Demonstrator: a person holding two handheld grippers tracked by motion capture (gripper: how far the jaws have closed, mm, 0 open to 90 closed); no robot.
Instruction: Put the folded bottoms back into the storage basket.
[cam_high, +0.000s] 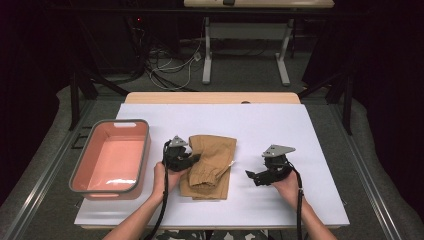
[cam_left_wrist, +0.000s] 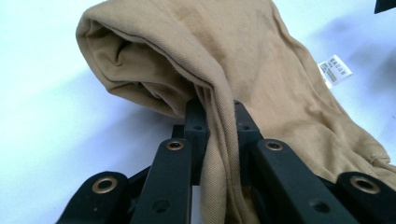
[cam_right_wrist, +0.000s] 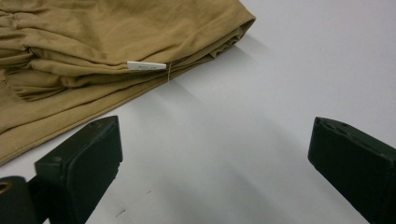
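One tan garment (cam_high: 210, 166), folded, lies on the white worktop (cam_high: 280, 130) a little left of centre, its gathered cuff end toward the near edge. White label (cam_left_wrist: 334, 71) on the garment's side, edge-on in the right gripper view (cam_right_wrist: 146, 66); print too small to read.

Left gripper (cam_high: 194, 159): held in the left hand (cam_high: 166, 176) at the garment's left edge; jaws clamped on a fold of the tan cloth, which runs down between them in the left gripper view (cam_left_wrist: 219, 126).

Right gripper (cam_high: 250, 176): held in the right hand (cam_high: 286, 184), apart from the garment on its right; jaws spread wide with bare worktop between them (cam_right_wrist: 212, 154), apparently just above the surface.

One pink tub (cam_high: 141, 150) with grey rim, nothing inside, at the worktop's left edge, overhanging it slightly.
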